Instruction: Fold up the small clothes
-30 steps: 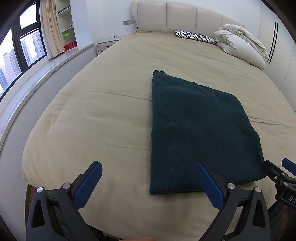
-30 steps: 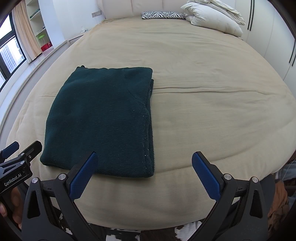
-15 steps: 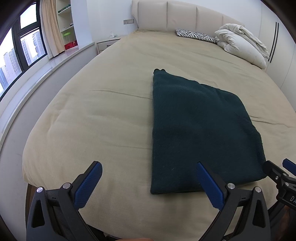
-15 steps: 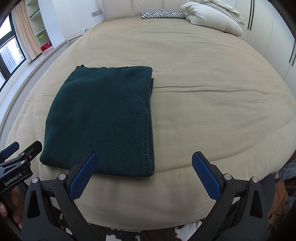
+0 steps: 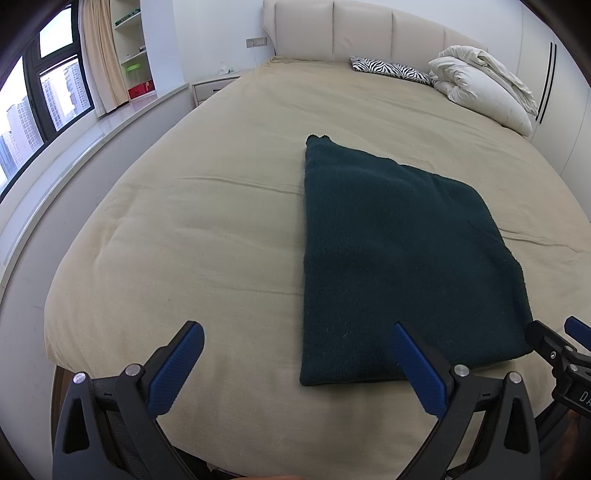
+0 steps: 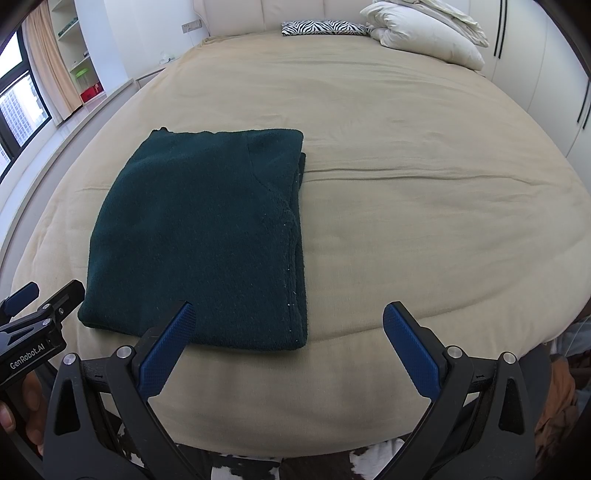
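Dark green knitted garment, folded into a flat rectangle, lies near the foot edge of the wide bed with its beige cover. In my right view its doubled edges stack along the right side, and one small corner pokes out at the far left. It rests flat on the cover, which shows a few long shallow creases running across.

My left tongs hang over the foot of the bed, blue pads spread wide with nothing between them; the right pad sits in front of the garment's near left corner without pinching it. My right tongs are likewise gaping wide and bare, the left pad overlapping the garment's near edge in view, apart from it as far as I can tell. Each tool shows at the edge of the other's view.

Farther out, a zebra-striped pillow and a bundled white duvet lie at the cream padded headboard. A white nightstand stands beside the bed, with a low pale window ledge, a beige curtain, open shelves and a dark-framed window along the left wall. White wardrobe doors line the right.

Compared with a second ago, the garment lies the same, and both tongs have barely shifted, equally wide.
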{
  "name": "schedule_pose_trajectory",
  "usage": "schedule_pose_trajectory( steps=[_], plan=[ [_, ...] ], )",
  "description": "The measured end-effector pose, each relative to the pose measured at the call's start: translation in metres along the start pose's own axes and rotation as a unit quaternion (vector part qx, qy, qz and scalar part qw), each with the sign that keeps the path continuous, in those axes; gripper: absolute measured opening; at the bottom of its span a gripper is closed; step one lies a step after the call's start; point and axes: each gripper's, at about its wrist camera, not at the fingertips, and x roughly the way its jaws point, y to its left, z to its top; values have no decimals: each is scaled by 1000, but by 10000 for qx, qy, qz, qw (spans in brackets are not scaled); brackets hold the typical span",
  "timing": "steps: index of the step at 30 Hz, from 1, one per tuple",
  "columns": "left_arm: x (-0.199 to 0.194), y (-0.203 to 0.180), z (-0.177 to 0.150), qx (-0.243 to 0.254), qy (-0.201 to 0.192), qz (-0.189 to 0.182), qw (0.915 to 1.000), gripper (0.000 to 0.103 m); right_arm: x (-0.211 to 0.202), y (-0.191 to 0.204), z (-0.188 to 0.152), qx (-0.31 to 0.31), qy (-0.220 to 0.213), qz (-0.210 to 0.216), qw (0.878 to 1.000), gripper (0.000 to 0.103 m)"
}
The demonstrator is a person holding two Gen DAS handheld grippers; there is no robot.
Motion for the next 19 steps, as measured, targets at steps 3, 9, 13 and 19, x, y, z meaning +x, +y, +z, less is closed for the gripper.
schedule_pose_trajectory(
  steps=[3,9,13,19],
  plan=[
    [0,0,0,3,11,2,10000,103,0,0,0,1,1,2,10000,103],
    [2,1,-1,11,29,13,10000,103,0,0,-1,1,3,5,10000,103],
    [2,0,-1,8,39,24,10000,103,1,1,-2,2,17,6,10000,103],
    [2,2,-4,-28,3,10,10000,103,1,0,-4,10,19,7,10000,103]
  ],
)
